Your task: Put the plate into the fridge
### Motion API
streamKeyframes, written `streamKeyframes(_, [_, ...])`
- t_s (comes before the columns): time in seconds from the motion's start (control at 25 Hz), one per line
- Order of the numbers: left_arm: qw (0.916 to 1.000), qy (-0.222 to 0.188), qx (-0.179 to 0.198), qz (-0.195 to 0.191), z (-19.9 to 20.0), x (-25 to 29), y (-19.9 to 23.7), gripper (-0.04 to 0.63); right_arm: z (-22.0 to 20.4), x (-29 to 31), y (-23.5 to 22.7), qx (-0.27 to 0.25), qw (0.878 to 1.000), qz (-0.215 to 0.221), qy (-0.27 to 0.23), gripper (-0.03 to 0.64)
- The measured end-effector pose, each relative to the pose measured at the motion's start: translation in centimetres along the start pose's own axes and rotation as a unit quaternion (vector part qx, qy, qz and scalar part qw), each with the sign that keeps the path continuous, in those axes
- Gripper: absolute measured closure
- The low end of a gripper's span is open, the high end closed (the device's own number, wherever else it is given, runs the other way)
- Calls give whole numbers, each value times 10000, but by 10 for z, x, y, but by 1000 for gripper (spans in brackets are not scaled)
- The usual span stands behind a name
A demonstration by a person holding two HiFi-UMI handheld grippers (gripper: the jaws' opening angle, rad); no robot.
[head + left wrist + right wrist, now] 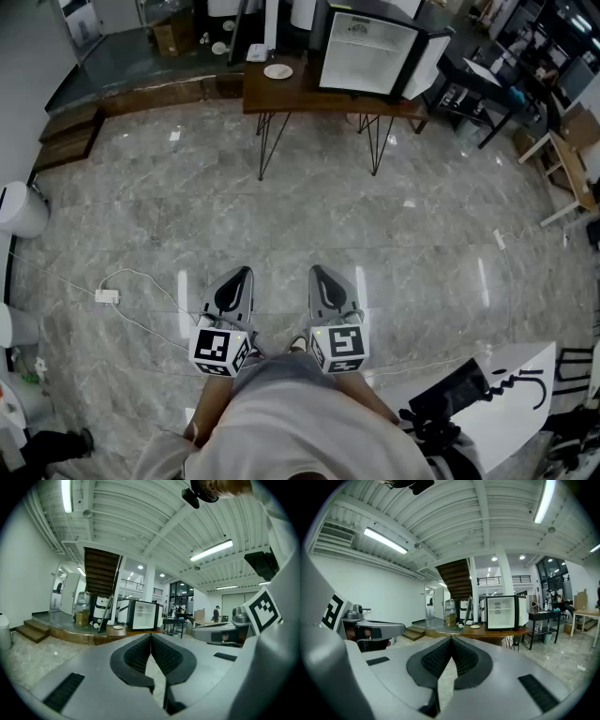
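Plate [277,70] lies on the wooden table [309,97] at the top centre of the head view, just left of the open fridge [366,54]. Recommended: close the floor gap first and open one gripper before reaching the rim. Left gripper [238,277] and right gripper [322,276] sit low in the frame, both closed and empty, well apart from the plate.

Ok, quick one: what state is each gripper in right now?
Left gripper: closed, jaws together, nothing between them.
Right gripper: closed, jaws together, nothing held.
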State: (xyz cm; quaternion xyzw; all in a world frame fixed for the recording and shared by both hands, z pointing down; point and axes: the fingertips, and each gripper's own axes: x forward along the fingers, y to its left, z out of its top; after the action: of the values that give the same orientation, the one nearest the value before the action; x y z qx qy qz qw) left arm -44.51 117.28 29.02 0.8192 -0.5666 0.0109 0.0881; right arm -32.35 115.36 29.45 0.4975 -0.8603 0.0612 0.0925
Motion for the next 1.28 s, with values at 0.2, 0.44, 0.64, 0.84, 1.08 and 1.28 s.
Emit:
streamKeyframes(0.2, [9998, 177, -40, 64, -13, 2, -3, 575, -15, -2, -5, 112, 9998, 56, 121, 600])
streamKeyframes(0.44, [9994, 340, -74, -6, -27, 13, -29, 577, -24, -13, -17, 112, 9994, 287, 126, 600])
streamKeyframes(0.64, [9989, 455, 65, -92, -18, 22, -57, 575, -9, -27, -34, 4, 9995, 298, -40, 600])
streamKeyframes(0.84, [9989, 307, 349, 15, -12, 46, -78, 575, -5, -26, -63, 33, 9989, 420, -190, 600])
streamKeyframes(1.08, [9986, 69, 521, -32, 0, 100, -105, 575, 5, -12, -116, -31, 9984, 432, -360, 599])
streamKeyframes(1.28, [9991, 20, 424, -91, 2, 138, -103, 575, 11, 14, -139, 5, 9986, 354, -405, 598])
